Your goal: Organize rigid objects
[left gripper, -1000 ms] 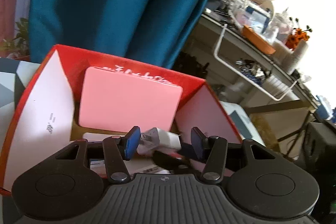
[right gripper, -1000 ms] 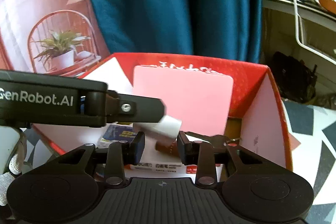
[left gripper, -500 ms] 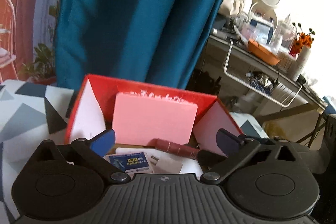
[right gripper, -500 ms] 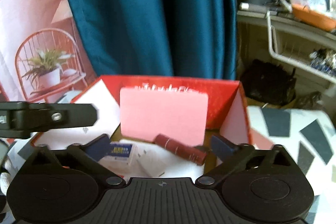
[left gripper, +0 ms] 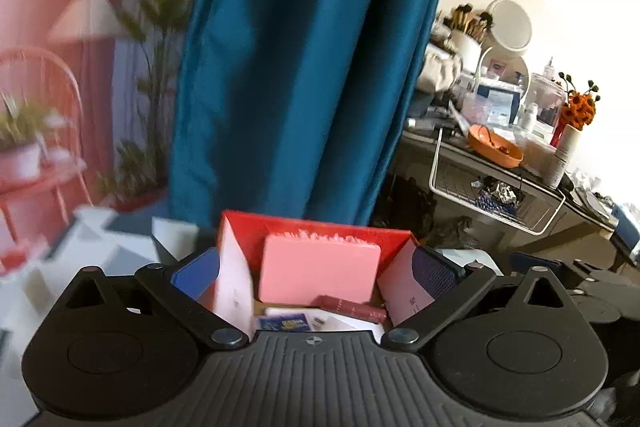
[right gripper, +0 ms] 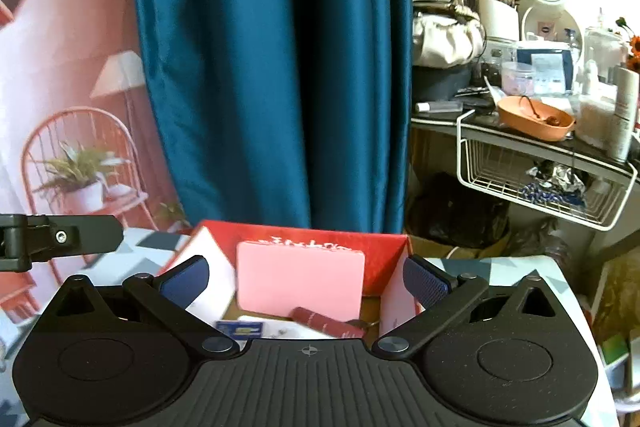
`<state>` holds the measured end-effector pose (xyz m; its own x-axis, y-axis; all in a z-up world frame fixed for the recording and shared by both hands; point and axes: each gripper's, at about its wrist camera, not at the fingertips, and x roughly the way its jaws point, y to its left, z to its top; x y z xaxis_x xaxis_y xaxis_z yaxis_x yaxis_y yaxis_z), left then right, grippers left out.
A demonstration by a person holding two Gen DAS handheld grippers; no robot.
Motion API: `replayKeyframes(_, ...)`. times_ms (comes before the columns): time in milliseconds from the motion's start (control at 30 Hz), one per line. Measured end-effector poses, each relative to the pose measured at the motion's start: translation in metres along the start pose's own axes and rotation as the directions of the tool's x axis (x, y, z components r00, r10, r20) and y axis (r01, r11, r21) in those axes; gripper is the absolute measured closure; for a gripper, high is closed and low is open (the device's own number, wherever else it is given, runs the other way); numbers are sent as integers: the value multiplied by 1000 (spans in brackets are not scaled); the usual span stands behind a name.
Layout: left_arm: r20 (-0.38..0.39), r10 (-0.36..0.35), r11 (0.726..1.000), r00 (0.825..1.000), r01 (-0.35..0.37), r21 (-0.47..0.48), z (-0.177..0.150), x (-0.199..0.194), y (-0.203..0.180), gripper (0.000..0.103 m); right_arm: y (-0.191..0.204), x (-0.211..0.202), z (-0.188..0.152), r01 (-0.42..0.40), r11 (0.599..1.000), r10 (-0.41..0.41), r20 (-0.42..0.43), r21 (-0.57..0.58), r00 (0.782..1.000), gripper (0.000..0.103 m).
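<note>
Both the left gripper (left gripper: pixel 316 273) and the right gripper (right gripper: pixel 304 277) were seen spread wide with nothing held, their jaws having just been opened. Inside the red box (left gripper: pixel 320 227), a pink card (left gripper: pixel 318 273) was propped against the back wall; a dark red tube (left gripper: pixel 352 308), possibly lipstick, lay in front.

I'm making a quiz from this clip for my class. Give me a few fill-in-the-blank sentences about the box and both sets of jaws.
1. The pink card stands inside the ____ box.
2. The dark red tube lies in front of the ____ card.
3. The jaws of the left gripper and the right gripper stand ____, holding nothing.
4. Behind the box hangs a ____ curtain.

Missing words: red; pink; open; blue
</note>
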<state>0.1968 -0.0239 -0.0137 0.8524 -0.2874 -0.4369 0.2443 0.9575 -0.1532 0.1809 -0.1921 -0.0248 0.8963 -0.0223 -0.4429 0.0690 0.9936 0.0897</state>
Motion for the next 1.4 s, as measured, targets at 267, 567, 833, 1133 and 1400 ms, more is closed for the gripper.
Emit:
replayKeyframes(267,106,97,994,990,-101,39,-8,-100,-19,0,3,-99,-3,-23,999,22,39,24,999,0)
replayKeyframes(567,153,148,986,977,-159,60,-49,-167,-33,0,9,-178,-36,-21,1000,19,105,22,994,0)
replayKeyframes(833,134,211,973,968,-222,69,-71,-181,-31,0,23,-187,-69,-14,1000,15,67,-11,998,0)
replayKeyframes(1133,103,223,973,969,-228,38,-77,-179,-21,0,25,-182,-71,-4,1000,6,73,-25,997,0)
replayKeyframes(1400,96,242,968,966,-247,40,-78,-180,-23,0,26,-178,-76,-13,999,16,71,-44,997,0)
